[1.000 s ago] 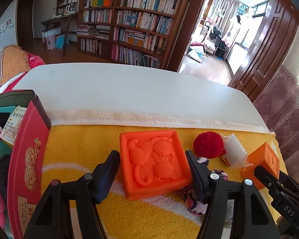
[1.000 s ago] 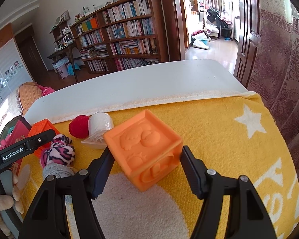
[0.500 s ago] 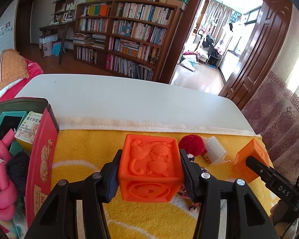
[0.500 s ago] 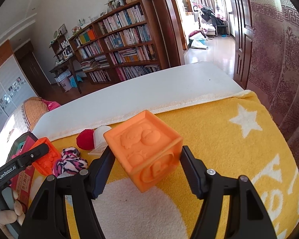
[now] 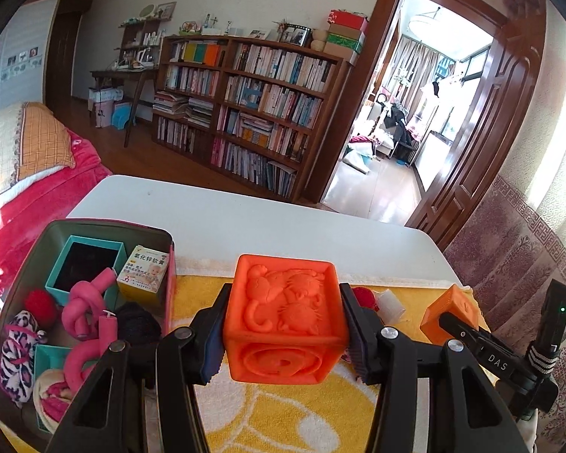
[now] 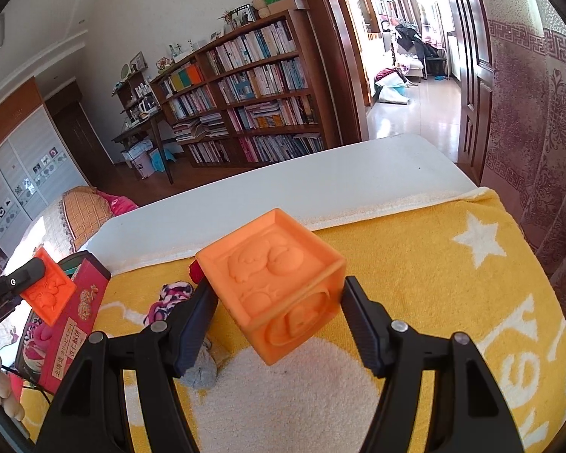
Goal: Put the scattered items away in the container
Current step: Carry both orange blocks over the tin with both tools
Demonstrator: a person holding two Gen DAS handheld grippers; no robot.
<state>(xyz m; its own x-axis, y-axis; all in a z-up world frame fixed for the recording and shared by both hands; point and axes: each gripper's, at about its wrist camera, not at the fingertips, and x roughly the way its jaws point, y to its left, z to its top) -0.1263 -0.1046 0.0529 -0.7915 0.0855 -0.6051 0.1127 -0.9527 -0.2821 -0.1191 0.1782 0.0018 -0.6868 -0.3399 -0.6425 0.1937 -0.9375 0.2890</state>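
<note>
Squarely gripped, orange block (image 5: 285, 319), relief face up

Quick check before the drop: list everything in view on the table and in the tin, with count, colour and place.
embossed blocks: 2; deep orange in left gripper, pale orange in right gripper
tin: 1, red and grey, table's left end
teal boxes: 2, in tin
medicine carton: 1, yellow-white, in tin
pink knotted rope: 1, in tin
red pompom: 1, on towel
towel: 1, yellow
left gripper: jaws clamped
right gripper: jaws clamped
</note>
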